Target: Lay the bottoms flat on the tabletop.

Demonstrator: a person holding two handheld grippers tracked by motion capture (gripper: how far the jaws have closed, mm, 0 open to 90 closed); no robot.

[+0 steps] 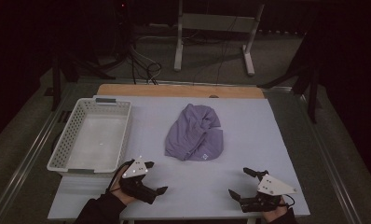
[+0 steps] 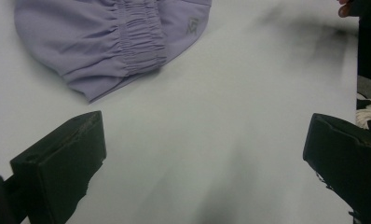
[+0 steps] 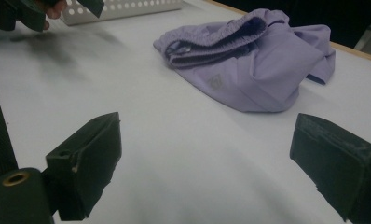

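A crumpled lilac garment (image 1: 195,132) with an elastic waistband lies in the middle of the pale table (image 1: 249,135). In the left gripper view the garment (image 2: 113,42) is at the top left; in the right gripper view the garment (image 3: 253,60) sits ahead. My left gripper (image 1: 155,178) hovers near the front edge, left of centre, open and empty, short of the cloth. My right gripper (image 1: 240,182) is at the front right, open and empty too. The left gripper (image 2: 207,154) and the right gripper (image 3: 211,168) both have their jaws wide apart over bare table.
A white perforated plastic basket (image 1: 67,135) stands empty at the table's left side; the basket (image 3: 123,5) also appears far off in the right gripper view. A wooden strip (image 1: 179,90) borders the far edge. Behind the table are a metal stand and cables on the floor.
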